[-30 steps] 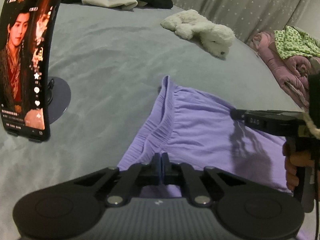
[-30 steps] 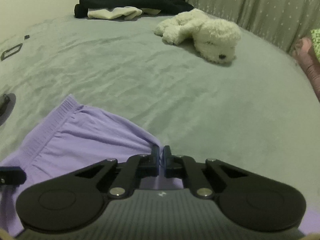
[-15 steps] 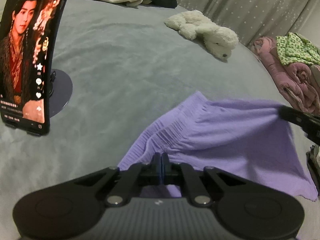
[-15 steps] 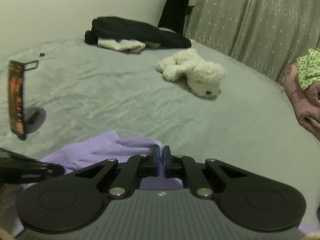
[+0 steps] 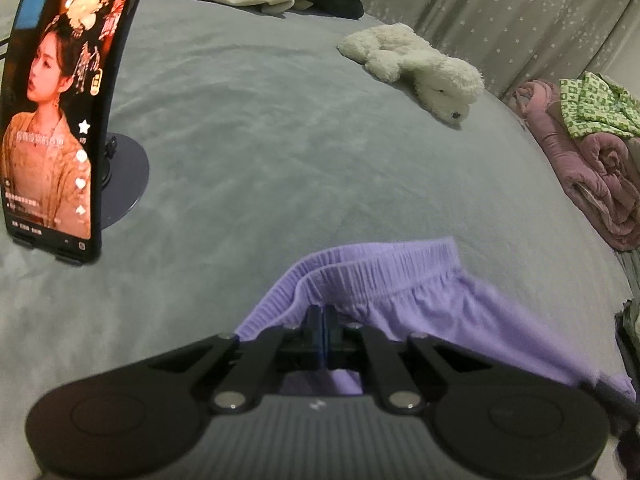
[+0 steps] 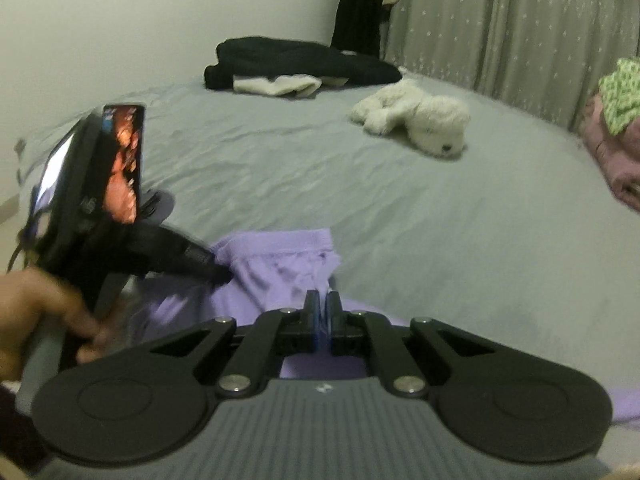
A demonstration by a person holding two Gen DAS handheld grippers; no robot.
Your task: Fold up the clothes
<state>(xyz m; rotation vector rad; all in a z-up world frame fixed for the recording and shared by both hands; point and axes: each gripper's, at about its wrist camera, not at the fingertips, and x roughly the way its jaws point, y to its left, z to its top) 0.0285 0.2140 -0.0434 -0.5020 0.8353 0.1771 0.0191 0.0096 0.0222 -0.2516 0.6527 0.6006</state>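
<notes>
Grey bed (image 5: 280, 152), sheet lightly creased; pale wall and star-dotted curtain (image 6: 500, 24) behind. Item 1, left gripper (image 5: 323, 322): both fingers pressed together, pinching the purple shorts (image 5: 400, 292) just below the ribbed waistband; in the right wrist view its black body and fingers (image 6: 192, 258) reach the left end of the same waistband, with the left hand (image 6: 36, 312) on the handle. Item 2, right gripper (image 6: 322, 310): fingers closed to a thin slit, purple cloth drawn into it at the waistband's right end. Item 3, shorts (image 6: 276, 264): held by both grippers at the near edge of the bed, waistband uppermost and stretched sideways between them, the rest trailing down toward the cameras; whether any part touches the sheet cannot be told. Item 4, phone (image 5: 56, 112): upright on a stand with a round dark base (image 5: 128, 184), left of the shorts, screen lit with a video of a woman in costume. Item 5, white plush toy (image 5: 416, 68): lying on the sheet, well beyond the shorts. Item 6, black garment (image 6: 296, 62) with a cream one (image 6: 276, 85) against it, at the far side of the bed. Item 7, pink quilt (image 5: 580, 160), bundled at the right edge, a green checked cloth (image 5: 596, 104) on top.
</notes>
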